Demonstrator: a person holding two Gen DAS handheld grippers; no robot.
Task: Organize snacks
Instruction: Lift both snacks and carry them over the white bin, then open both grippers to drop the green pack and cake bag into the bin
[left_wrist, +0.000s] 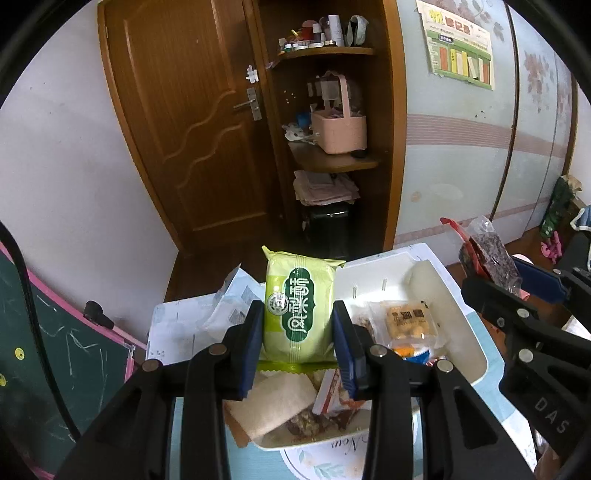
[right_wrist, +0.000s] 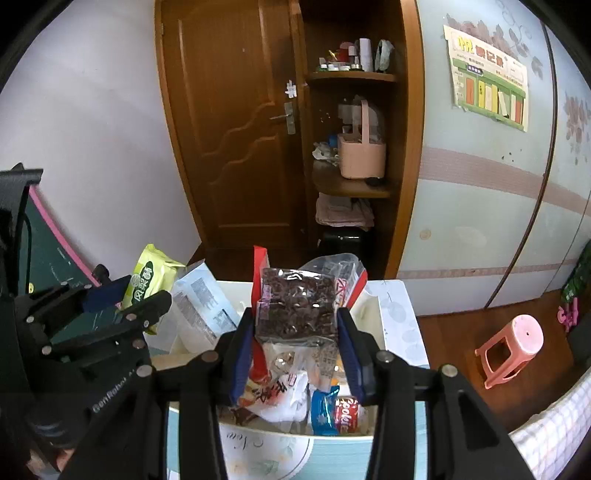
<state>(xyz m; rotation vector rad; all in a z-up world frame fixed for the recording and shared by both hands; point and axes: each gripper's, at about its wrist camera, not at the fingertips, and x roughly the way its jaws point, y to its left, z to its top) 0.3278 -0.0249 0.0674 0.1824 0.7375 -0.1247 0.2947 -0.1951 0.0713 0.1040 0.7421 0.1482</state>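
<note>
The left claw (left_wrist: 299, 332) is clamped on the green snack pack (left_wrist: 300, 314), long axis toward 12 o'clock. The right claw (right_wrist: 295, 332) grips a clear bag of dark snacks (right_wrist: 297, 306). Both hang over the white bin (left_wrist: 469, 332), which lies at 6 o'clock beneath them.

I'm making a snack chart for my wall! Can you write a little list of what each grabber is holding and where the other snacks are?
left gripper: shut on the green snack pack, held upright above the bin
right gripper: shut on the clear bag of dark snacks, also lifted above the bin
white bin: open, on a table with a floral cloth
in the bin: mixed wrapped snacks, including a biscuit packet and a red and blue packet
behind: wooden door, shelves with a pink basket
floor: pink stool
</note>
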